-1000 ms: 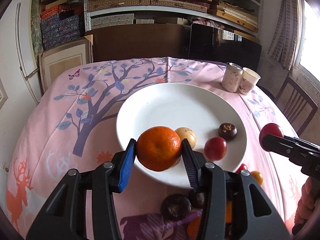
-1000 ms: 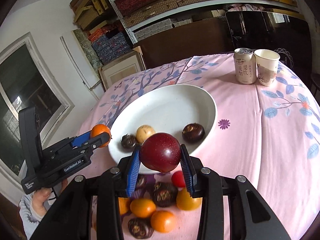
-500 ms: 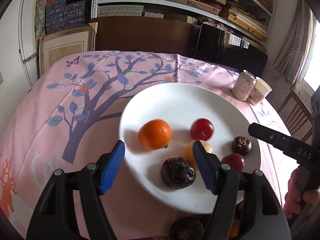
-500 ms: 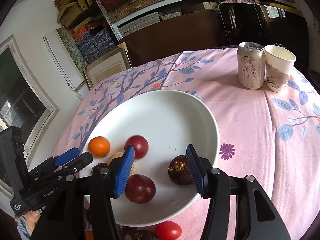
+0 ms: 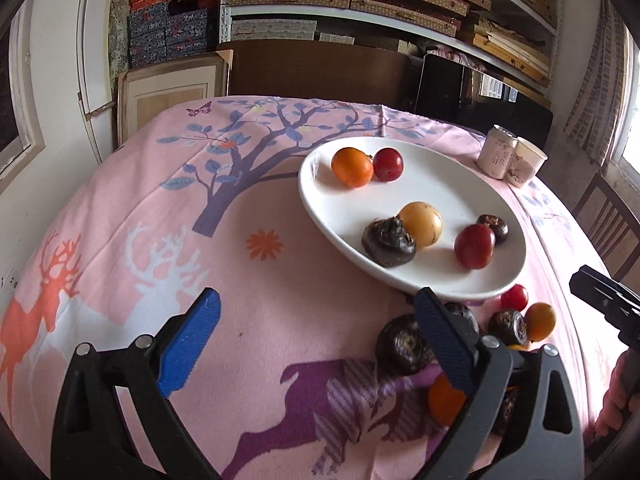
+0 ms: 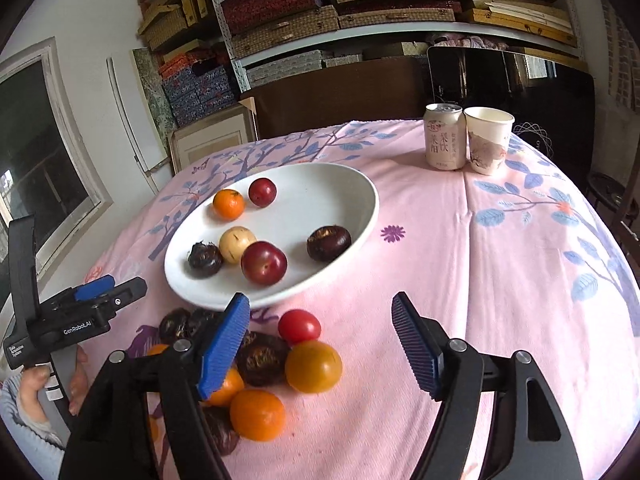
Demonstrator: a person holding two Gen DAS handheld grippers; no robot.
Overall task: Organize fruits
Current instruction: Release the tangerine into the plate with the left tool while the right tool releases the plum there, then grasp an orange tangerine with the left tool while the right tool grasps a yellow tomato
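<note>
shelves stacked with woven and patterned boxes fill the wall behind a round surface under a pink cloth printed with a blue-leaved tree and deer. on the cloth sits a wide white plate holding six fruits: an orange touching a red plum at the far side, and nearer, a yellow fruit pressed between a dark wrinkled fruit and a larger red plum, with another dark fruit apart toward the right rim. a loose pile of fruit lies on the cloth just in front of the plate, oranges, dark fruits and a small red tomato among them. a drink can and paper cup stand touching at the far right.

the left tool hangs above bare cloth left of the pile, its jaws opening, already very wide, and gripping nothing. the right tool hangs over the pile, jaws opening too, pressing on nothing; its left pad overlaps the pile's fruit in view.
</note>
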